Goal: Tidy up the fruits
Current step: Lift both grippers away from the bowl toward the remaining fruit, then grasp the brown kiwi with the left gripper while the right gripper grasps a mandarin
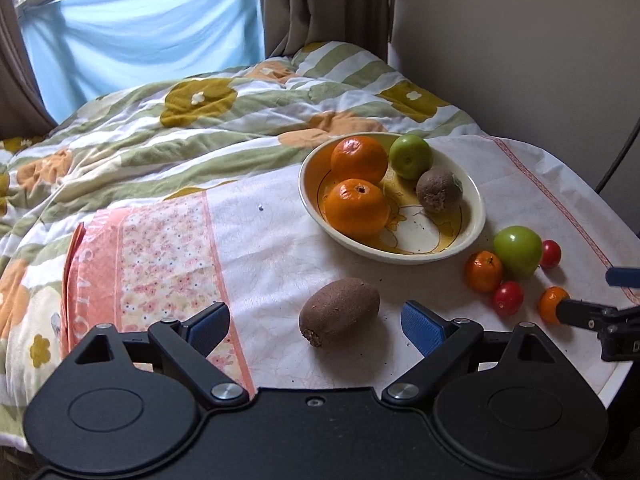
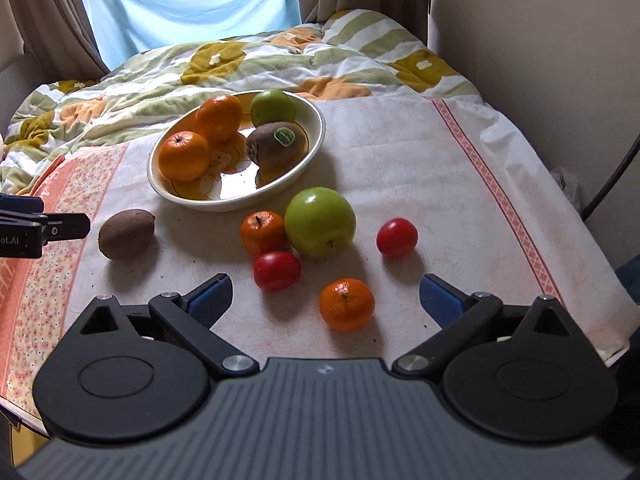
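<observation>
- The left gripper (image 1: 316,324) hangs over the table with its jaws spread wide and nothing between the blue pads (image 1: 420,326); a brown kiwi (image 1: 339,312) lies on the cloth just ahead of the gap, apart from both pads.
- The right gripper (image 2: 326,294) is also wide open and empty. A small mandarin (image 2: 347,304) sits on the cloth between its fingers without touching either.
- Near that mandarin lie a red tomato (image 2: 277,270), a second small mandarin (image 2: 263,232), a big green apple (image 2: 319,221) touching it, and another red tomato (image 2: 397,237) off to the right on its own.
- The cream bowl (image 2: 316,136) stands further back on the white tablecloth (image 2: 400,160). Inside are two oranges (image 2: 183,156), a smaller green apple (image 2: 273,107) and a kiwi with a green sticker (image 2: 276,146).
- Behind the table is a bed with a flowered quilt (image 1: 160,128), and a pale blue sheet (image 1: 140,28) hangs at the window.
</observation>
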### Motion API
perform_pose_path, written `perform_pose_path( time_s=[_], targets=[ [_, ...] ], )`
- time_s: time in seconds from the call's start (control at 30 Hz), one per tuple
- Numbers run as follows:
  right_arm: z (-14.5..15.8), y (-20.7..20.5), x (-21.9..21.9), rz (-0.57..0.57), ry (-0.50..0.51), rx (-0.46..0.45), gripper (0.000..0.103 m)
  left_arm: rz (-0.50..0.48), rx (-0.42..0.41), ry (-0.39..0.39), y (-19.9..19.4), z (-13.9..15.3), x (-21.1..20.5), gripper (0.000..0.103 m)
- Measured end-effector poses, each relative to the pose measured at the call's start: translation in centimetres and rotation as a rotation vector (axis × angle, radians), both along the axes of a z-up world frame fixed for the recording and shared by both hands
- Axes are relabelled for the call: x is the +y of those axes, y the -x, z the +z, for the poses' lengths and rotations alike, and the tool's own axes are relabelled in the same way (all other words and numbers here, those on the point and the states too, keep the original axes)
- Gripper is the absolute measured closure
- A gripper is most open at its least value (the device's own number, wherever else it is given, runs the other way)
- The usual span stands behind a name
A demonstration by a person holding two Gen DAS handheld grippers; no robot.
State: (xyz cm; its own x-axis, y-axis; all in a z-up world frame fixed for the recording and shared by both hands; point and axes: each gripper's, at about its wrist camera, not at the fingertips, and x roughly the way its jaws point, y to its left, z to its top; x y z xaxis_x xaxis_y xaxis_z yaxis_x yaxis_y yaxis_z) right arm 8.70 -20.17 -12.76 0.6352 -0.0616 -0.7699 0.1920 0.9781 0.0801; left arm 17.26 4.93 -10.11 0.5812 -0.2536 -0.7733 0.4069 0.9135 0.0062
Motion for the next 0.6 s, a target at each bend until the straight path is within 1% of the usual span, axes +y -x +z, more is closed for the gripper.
perform_pose_path(
  time_s=[0.07, 0.2, 0.27, 0.37, 0.6],
  targets=[
    [-0.8, -0.1, -0.1, -0.009, 0.001, 0.014, 0.000, 0.036, 0.024, 0.010, -0.2, -0.5, -0.6, 0.008],
    [-1.6, -0.4, -0.3, 0.004, 0.013, 0.030, 0.000, 0.131, 0.050, 0.001, -0.8, -1.5, -2.0, 0.008],
    [-1.9, -0.6, -0.5, 0.020, 0.034, 0.037, 0.000, 0.201, 0.062, 0.001, -1.1, -1.9, -2.5, 0.008],
    [-2.3, -0.8, -0.9, 0.040, 0.050, 0.043, 0.000, 0.301, 0.084, 0.024, -1.5, -2.3, -2.9, 0.008],
    [-3.1, -1.4, -1.1, 0.136, 0.104, 0.049, 0.003, 0.453, 0.088, 0.016, -1.9, -3.3, -5.0, 0.008]
  ],
)
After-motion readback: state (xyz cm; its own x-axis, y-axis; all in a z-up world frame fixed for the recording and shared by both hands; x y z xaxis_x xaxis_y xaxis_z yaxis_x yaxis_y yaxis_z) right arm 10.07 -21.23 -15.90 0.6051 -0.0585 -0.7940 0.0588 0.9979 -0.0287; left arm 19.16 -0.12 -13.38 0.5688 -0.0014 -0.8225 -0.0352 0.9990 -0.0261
